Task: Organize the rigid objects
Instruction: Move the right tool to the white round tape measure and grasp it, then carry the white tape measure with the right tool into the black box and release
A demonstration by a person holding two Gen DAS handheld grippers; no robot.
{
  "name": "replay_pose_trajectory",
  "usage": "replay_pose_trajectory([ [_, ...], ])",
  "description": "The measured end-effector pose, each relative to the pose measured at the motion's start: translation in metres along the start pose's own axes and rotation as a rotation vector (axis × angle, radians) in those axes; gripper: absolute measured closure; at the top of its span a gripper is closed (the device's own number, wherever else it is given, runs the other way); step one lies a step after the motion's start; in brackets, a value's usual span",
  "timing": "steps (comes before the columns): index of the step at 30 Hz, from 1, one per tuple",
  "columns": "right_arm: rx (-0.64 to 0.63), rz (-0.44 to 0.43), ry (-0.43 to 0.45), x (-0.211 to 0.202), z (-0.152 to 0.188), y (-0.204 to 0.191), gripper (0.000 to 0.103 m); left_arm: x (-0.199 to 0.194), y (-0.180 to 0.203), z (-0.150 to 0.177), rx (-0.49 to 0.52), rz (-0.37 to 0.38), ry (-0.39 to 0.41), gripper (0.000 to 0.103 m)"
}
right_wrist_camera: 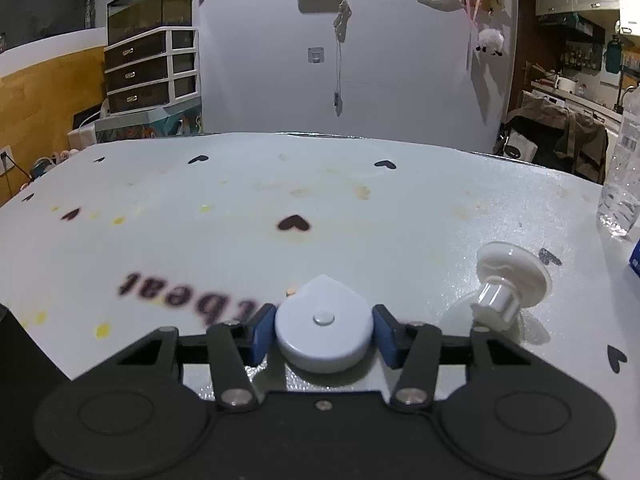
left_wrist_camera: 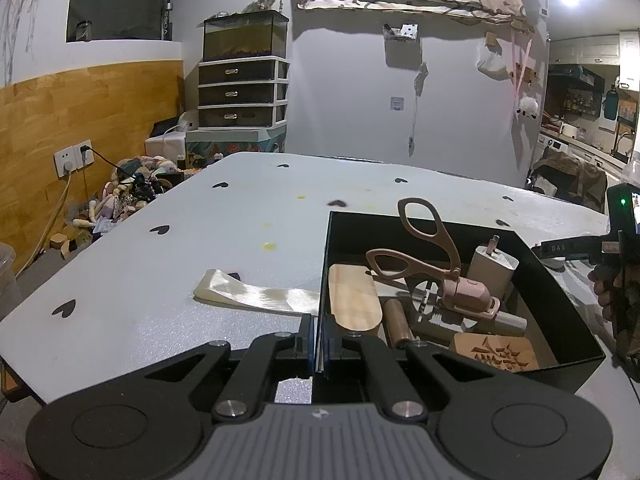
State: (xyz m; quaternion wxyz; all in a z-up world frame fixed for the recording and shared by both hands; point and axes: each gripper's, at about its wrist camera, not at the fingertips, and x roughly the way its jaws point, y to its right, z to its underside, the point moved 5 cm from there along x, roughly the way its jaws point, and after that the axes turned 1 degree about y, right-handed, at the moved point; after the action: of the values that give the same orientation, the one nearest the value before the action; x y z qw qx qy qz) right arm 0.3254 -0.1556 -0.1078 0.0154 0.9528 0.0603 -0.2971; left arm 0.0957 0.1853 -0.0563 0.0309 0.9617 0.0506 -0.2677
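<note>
In the left wrist view my left gripper (left_wrist_camera: 319,342) is shut on the near left wall of a black box (left_wrist_camera: 560,300). The box holds pink scissors (left_wrist_camera: 430,256), a wooden paddle (left_wrist_camera: 354,298), a wooden roller (left_wrist_camera: 398,322), a carved wooden block (left_wrist_camera: 498,352) and a beige cylinder (left_wrist_camera: 492,270). A cream shoehorn-like piece (left_wrist_camera: 256,296) lies on the table left of the box. In the right wrist view my right gripper (right_wrist_camera: 324,334) is shut on a pale blue round tape measure (right_wrist_camera: 324,332). A white suction-cup knob (right_wrist_camera: 508,280) lies to its right.
The table (right_wrist_camera: 360,208) has a white cover with black hearts and stains. A clear water bottle (right_wrist_camera: 624,172) and a blue item (right_wrist_camera: 635,258) stand at the right edge. The other hand-held gripper (left_wrist_camera: 620,240) shows right of the box. Drawers and clutter lie beyond.
</note>
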Motion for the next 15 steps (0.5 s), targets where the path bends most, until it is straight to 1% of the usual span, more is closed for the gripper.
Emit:
replay_pose_trajectory([
  [5, 0.006, -0.011, 0.012, -0.005, 0.000, 0.000, 0.050, 0.001, 0.004, 0.000, -0.003, 0.007, -0.015, 0.100],
  [7, -0.010, -0.041, 0.029, -0.016, -0.002, -0.004, 0.050, 0.002, 0.003, -0.001, -0.001, 0.010, -0.024, 0.100],
  [9, -0.025, -0.096, 0.057, -0.032, -0.007, -0.011, 0.050, 0.004, 0.003, -0.001, 0.002, 0.009, -0.032, 0.100],
  [11, -0.044, -0.166, 0.104, -0.053, -0.014, -0.020, 0.050, 0.005, 0.004, -0.001, 0.005, 0.006, -0.040, 0.100],
  [15, -0.111, -0.308, 0.143, -0.093, -0.022, -0.044, 0.050, 0.008, 0.005, -0.002, -0.001, -0.006, -0.057, 0.100],
])
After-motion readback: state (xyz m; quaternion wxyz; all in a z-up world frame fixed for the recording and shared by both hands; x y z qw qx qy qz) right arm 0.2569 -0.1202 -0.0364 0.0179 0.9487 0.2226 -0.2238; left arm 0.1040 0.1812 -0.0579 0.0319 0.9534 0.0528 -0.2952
